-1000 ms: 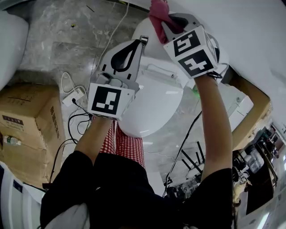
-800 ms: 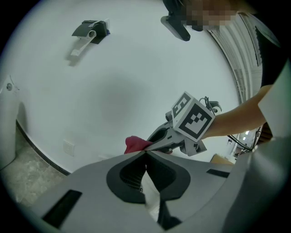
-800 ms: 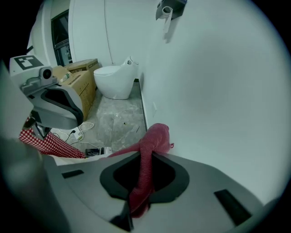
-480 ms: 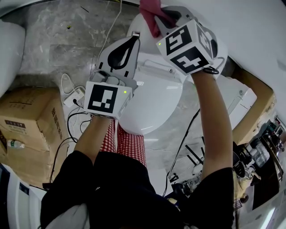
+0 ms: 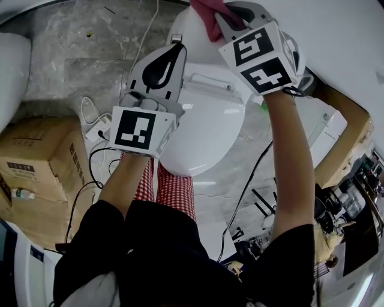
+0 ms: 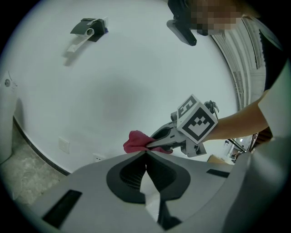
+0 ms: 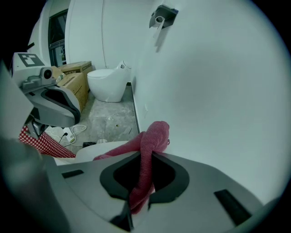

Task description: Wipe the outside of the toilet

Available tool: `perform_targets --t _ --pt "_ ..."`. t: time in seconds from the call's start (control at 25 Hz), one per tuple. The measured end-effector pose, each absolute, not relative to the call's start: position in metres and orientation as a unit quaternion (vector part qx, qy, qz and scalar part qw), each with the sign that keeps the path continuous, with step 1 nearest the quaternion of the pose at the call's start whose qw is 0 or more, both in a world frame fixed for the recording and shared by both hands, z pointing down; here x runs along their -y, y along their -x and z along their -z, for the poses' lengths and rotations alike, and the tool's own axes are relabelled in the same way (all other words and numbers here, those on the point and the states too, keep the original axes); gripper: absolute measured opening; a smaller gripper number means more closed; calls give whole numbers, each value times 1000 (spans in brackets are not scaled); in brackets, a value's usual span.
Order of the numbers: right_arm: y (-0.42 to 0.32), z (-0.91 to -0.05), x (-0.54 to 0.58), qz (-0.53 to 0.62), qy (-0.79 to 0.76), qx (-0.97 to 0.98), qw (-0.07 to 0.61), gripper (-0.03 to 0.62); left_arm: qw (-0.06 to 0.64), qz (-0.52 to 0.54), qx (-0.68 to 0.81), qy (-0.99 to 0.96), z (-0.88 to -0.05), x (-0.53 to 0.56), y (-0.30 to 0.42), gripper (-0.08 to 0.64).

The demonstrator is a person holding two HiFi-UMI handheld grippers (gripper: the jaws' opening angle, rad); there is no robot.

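1. The white ceramic toilet (image 5: 207, 135) stands on the grey marbled floor (image 5: 78, 54) with its lid down and its back close to the plain white wall (image 5: 348, 42)
2. The right gripper (image 5: 223, 17) is held over the rear of the toilet, next to the wall; its jaws are clamped on a pink terry cloth (image 7: 152, 136)
3. The cloth bunches above the jaw tips, and a strip of it hangs down between the two jaws; one end trails toward the toilet's rounded white rear, but I cannot tell whether it touches
4. The left gripper (image 5: 176, 43) hovers over the left side of the toilet's back, just beside the right gripper; its jaw tips are pressed together with nothing between them
5. In the left gripper view the right gripper (image 6: 152, 144) and the cloth (image 6: 135, 141) show just past the closed tips
6. A brown cardboard box (image 5: 36, 159) sits on the floor to the left, with a white power strip (image 5: 99, 129) and its cables between the box and the toilet
7. A grey wall-mounted fitting (image 7: 163, 16) sits high on the wall, and a second white toilet (image 7: 109, 84) stands farther along it
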State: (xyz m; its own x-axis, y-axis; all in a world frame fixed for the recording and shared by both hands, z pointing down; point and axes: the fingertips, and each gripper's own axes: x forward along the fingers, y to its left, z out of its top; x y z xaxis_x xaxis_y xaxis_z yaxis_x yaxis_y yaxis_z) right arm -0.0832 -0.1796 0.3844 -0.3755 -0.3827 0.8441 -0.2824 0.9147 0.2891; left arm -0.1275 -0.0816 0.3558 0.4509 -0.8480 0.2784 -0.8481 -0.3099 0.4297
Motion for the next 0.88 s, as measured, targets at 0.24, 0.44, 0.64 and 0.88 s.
perform_targets --t 0.24,0.44,0.64,0.88 --pt "65 -379 180 35 -228 830 508 54 266 -8 510 -818 -357 74 113 9" --pt "51 -375 184 27 -245 834 494 54 265 -13 499 -825 -360 69 97 9" --pt "31 -368 182 29 -261 834 486 54 255 -17 495 -830 -355 65 80 9" --pt "11 -364 181 26 -273 831 484 54 252 -18 487 -836 -350 62 63 9"
